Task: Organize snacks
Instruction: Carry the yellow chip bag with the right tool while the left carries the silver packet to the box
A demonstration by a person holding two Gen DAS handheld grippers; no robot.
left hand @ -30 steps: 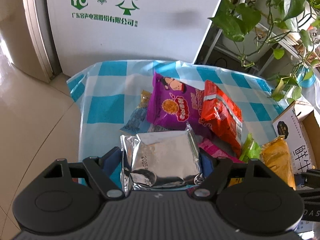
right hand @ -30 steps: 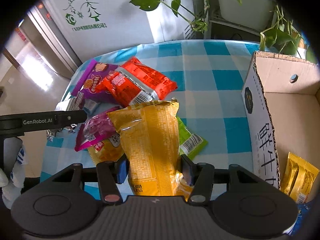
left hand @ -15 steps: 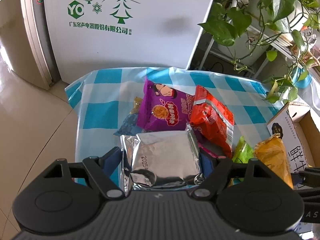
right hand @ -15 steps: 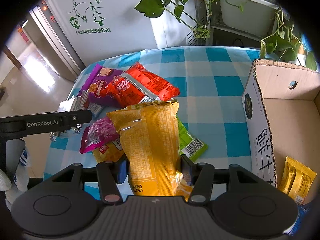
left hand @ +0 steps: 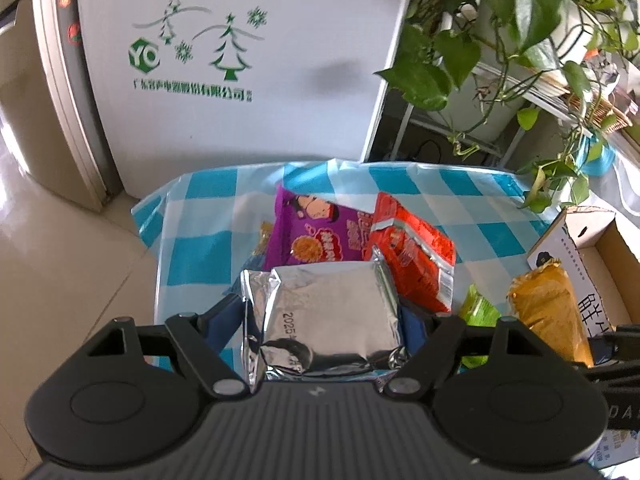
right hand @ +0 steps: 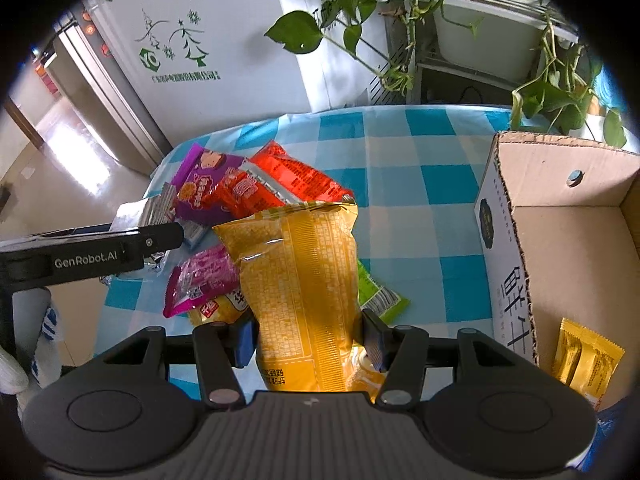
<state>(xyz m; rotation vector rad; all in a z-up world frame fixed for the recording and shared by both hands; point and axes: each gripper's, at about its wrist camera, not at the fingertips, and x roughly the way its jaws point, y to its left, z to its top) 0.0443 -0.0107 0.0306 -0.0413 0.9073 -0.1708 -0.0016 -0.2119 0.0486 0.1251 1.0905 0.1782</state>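
Note:
My left gripper (left hand: pixel 320 320) is shut on a silver foil snack pack (left hand: pixel 324 316) and holds it above the table's left end. My right gripper (right hand: pixel 308 336) is shut on a tall yellow snack bag (right hand: pixel 300 280), held upright above the snack pile. That bag also shows in the left wrist view (left hand: pixel 548 312). On the blue checked tablecloth (right hand: pixel 400 160) lie a purple pack (right hand: pixel 200 188), a red pack (right hand: pixel 276 184), a pink pack (right hand: pixel 200 280) and a green pack (right hand: pixel 380 296). An open cardboard box (right hand: pixel 512 248) stands at the right with yellow sachets (right hand: pixel 584 356) inside.
A white appliance (left hand: pixel 240 60) with green tree print stands behind the table. Potted trailing plants (left hand: pixel 500 32) hang at the back right over the table edge. Tiled floor (left hand: pixel 52 248) lies to the left. The left gripper's arm (right hand: pixel 88 252) crosses the right wrist view at the left.
Both grippers have risen and pulled back with their packs still held; the table and snack pile look smaller and further off. The pile itself has not moved.

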